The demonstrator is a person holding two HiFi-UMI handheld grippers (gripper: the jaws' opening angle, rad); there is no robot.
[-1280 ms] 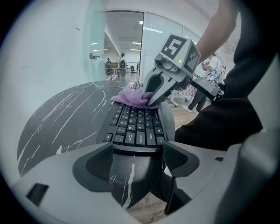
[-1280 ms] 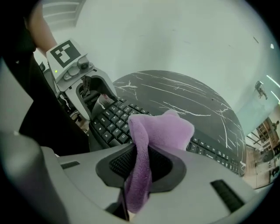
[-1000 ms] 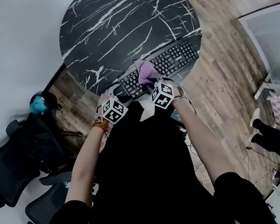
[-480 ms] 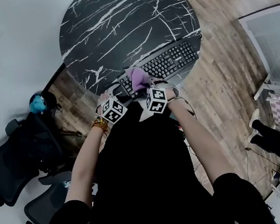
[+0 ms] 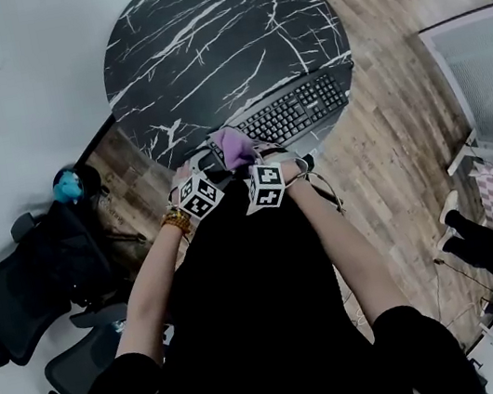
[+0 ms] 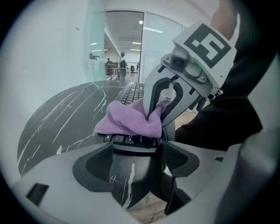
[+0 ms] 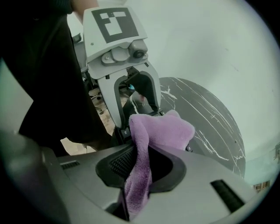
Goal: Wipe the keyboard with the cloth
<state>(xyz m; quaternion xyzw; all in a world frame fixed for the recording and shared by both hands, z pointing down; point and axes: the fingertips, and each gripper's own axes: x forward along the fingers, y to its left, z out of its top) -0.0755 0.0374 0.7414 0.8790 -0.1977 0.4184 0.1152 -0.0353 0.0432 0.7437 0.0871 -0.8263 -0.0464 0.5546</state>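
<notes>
Floor of pale wood planks (image 5: 389, 147) fills the right of the head view, and on it stands a round black table (image 5: 201, 48) veined in white like marble. A person in black clothing (image 5: 248, 314) stands at its near edge, both forearms reaching forward, with dark office chairs (image 5: 19, 297) to the left; a small blue object (image 5: 66, 183) sits on top of one of them. A black keyboard (image 5: 297, 109) lies slantwise along the near rim of the table. The left gripper (image 5: 202, 171) sits at the keyboard's left end. In its own view its jaws stand wide apart (image 6: 136, 151), with nothing clamped between them. The dark, white-veined table edge shows in the gap, and the end row of keys lies just beyond. Whether the pads touch the keyboard cannot be told. Just beside it, the right gripper (image 5: 244, 159) points down at the same end of the keyboard. Its fingers (image 6: 151, 109) are drawn in narrow and pinch the purple cloth (image 5: 236, 146). In the right gripper view a fold of the cloth (image 7: 157, 131) hangs down between the two pads. The rest bunches out ahead of them. The bunched cloth (image 6: 127, 120) rests on the leftmost keys, between the two grippers.
</notes>
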